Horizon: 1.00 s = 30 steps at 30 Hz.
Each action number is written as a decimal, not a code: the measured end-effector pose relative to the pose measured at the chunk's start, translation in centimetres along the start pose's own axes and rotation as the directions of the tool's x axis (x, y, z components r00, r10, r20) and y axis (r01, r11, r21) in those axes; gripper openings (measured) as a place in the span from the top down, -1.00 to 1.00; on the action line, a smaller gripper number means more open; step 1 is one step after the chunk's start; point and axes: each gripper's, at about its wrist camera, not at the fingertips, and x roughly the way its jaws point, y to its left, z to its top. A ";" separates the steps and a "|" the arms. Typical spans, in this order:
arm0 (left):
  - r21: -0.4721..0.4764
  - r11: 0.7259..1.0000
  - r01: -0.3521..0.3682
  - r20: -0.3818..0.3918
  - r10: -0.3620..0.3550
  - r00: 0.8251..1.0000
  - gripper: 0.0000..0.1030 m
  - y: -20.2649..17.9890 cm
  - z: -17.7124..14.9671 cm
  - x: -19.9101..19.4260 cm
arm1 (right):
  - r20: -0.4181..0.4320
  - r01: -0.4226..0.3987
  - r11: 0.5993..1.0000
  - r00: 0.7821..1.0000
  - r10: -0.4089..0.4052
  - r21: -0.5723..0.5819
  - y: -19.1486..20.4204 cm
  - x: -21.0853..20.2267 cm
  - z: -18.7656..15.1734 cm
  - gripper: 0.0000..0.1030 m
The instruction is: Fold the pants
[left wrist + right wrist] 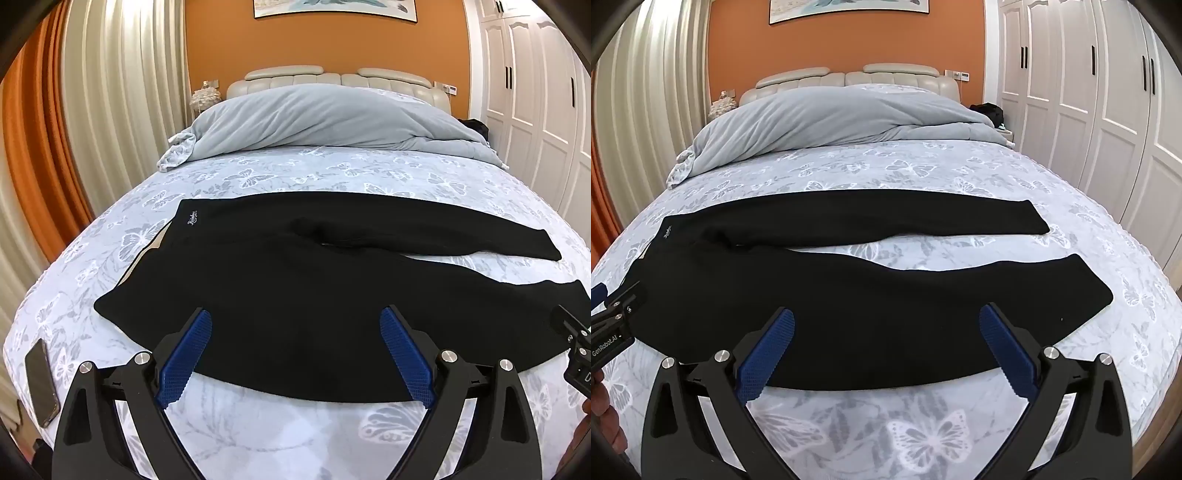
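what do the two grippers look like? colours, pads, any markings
Both alike: left gripper and right gripper have black angular finger frames, silver round bolt heads and blue cross-hatched pads. White "GenRobot.AI" lettering on the left one's body, seen from the right wrist.

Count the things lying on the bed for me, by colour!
Black: 2, the pants and the phone
Grey: 1, the duvet
Total: 3

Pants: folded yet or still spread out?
Spread out. The pants lie flat across the bed, both legs apart with sheet showing between them, waistband at the left. No layer is doubled over.
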 end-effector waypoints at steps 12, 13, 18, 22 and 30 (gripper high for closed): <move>0.004 1.000 0.000 -0.001 0.000 1.000 -0.75 0.0 -0.1 0.1 | -0.001 -0.008 1.000 1.000 0.008 0.000 0.2 0.3 -0.2 -0.91; 0.003 1.000 -0.004 0.000 0.004 1.000 -0.75 0.0 -0.1 0.1 | -0.001 -0.008 1.000 1.000 0.008 0.000 0.2 0.2 -0.2 -0.91; 0.003 1.000 -0.003 -0.001 0.003 1.000 -0.75 -0.1 -0.1 0.1 | -0.002 -0.011 1.000 1.000 0.011 -0.002 0.1 0.3 -0.2 -0.91; 0.003 1.000 -0.007 0.000 0.007 1.000 -0.75 -0.1 -0.2 0.1 | -0.003 -0.010 1.000 1.000 0.010 0.000 0.2 0.3 -0.2 -0.91; 0.004 1.000 -0.008 0.001 0.008 1.000 -0.75 -0.1 -0.2 0.1 | -0.001 -0.009 1.000 1.000 0.009 0.001 0.2 0.2 -0.2 -0.91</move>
